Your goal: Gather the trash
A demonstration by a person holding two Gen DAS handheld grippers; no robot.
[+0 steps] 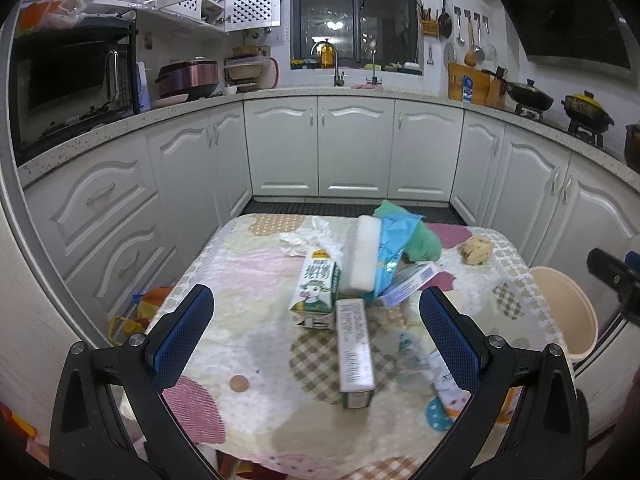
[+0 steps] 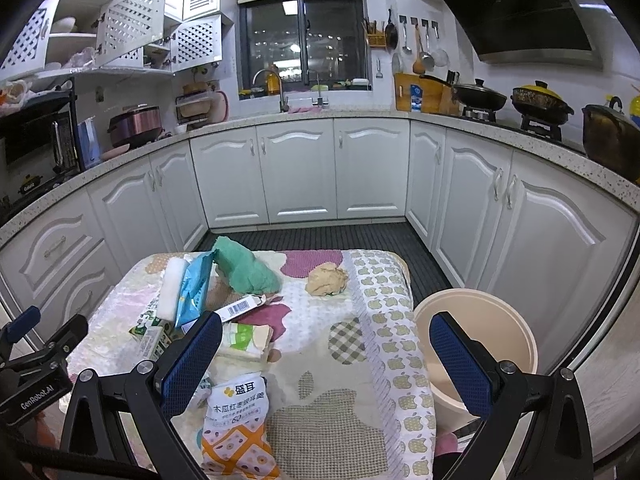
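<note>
Trash lies on a small table [image 1: 240, 276] with a patterned cloth. In the left wrist view I see a milk carton [image 1: 316, 292], a long green-white box [image 1: 354, 352], a white foam block [image 1: 362, 256], a blue wrapper [image 1: 390, 252], a green crumpled cloth [image 1: 420, 236] and a tan crumpled wad [image 1: 476, 250]. My left gripper [image 1: 316, 332] is open above the near table half, empty. My right gripper [image 2: 326, 360] is open and empty, above an orange-white snack bag [image 2: 236, 424]. A beige bin [image 2: 476, 344] stands right of the table [image 2: 360, 400].
White kitchen cabinets [image 2: 296, 172] ring the table on three sides. A dark mat [image 2: 320, 236] covers the floor beyond. Pots [image 2: 540, 100] stand on the stove at right. A small round brown disc [image 1: 239, 383] lies on the cloth. A coloured bag [image 1: 136, 316] lies on the floor at left.
</note>
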